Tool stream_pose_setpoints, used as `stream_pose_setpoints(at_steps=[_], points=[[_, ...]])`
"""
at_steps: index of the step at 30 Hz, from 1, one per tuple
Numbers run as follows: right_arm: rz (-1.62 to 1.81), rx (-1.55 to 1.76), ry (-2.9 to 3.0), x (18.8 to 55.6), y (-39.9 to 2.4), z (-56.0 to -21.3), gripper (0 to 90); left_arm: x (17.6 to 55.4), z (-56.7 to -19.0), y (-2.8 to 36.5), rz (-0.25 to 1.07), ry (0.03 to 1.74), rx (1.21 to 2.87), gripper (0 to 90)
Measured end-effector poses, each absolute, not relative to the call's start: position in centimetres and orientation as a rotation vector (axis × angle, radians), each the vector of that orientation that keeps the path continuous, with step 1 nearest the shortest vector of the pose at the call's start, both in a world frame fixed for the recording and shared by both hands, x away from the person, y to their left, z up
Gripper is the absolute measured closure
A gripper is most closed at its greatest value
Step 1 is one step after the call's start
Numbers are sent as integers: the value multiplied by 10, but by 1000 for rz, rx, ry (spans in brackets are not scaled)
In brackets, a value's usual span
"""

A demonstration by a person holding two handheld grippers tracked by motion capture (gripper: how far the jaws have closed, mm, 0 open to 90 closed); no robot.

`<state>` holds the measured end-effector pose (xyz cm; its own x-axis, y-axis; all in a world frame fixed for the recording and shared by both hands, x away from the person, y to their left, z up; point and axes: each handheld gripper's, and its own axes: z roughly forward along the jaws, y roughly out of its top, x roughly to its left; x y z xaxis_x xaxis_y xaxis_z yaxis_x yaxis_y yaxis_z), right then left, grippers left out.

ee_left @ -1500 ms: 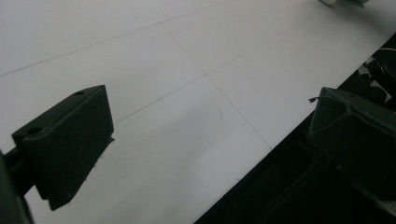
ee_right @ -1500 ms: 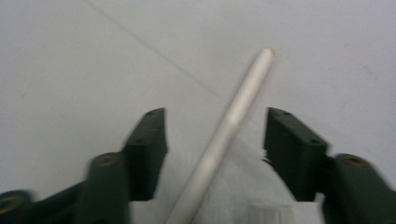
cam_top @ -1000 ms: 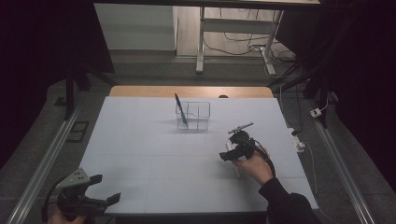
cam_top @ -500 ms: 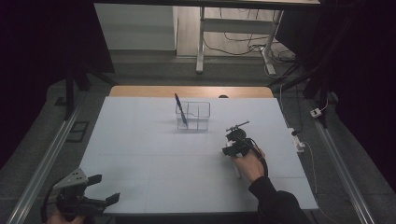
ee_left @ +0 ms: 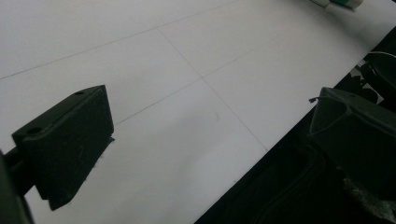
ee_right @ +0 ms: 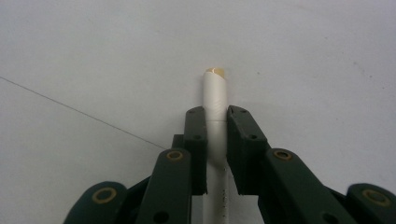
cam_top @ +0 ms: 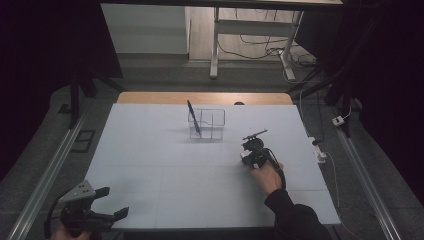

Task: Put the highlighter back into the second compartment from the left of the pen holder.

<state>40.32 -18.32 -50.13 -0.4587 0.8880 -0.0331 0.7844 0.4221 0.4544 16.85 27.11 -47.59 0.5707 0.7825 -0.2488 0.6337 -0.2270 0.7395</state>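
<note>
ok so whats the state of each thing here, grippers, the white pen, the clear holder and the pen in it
right gripper: jaws have just been closing, now pressed on the white pen
white pen: clamped, lying on the table
left gripper: open, nothing between the jaws
clear holder: upright
dark pen: leaning in the holder's left compartment

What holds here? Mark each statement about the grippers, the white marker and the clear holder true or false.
1. The right gripper has closed on the white marker. True; its jaws have just been closing.
2. The left gripper grips a pen. False: its jaws stand open, nothing between them.
3. A dark pen leans in the clear holder. True.
4. The clear holder stands at the table's near edge. False: it stands toward the far side.
</note>
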Motion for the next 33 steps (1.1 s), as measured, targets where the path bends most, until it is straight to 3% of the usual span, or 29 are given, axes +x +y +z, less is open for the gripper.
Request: stream_pose_setpoints(at_steps=[33], points=[[1060,1164,2337,394,-184,-446,781,168,-476,271,222,1135,1951,0]])
